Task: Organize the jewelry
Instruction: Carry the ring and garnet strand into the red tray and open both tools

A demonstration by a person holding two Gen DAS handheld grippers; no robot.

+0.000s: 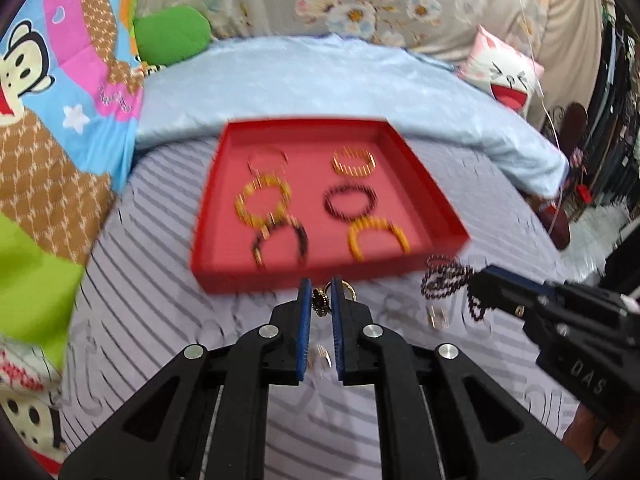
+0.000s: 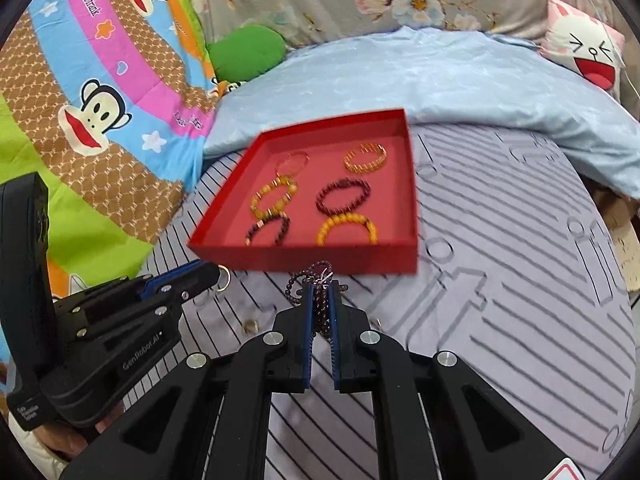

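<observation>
A red tray [image 1: 424,184] [image 2: 412,184] lies on the striped bed sheet and holds several bead bracelets, yellow, dark and gold. My left gripper [image 1: 322,294] is shut on a small dark-and-gold ring [image 1: 321,300] just in front of the tray's near wall; it also shows in the right wrist view [image 2: 218,278]. My right gripper [image 2: 320,298] is shut on a dark purple bead necklace [image 2: 318,280] [image 1: 444,280] that hangs bunched from its tips, near the tray's front right corner.
Small gold rings lie on the sheet near the grippers [image 1: 436,316] [image 2: 251,325]. A light blue quilt [image 1: 320,76] lies behind the tray. A cartoon blanket [image 2: 100,92] is at the left, and a cat pillow [image 1: 504,76] at the back right.
</observation>
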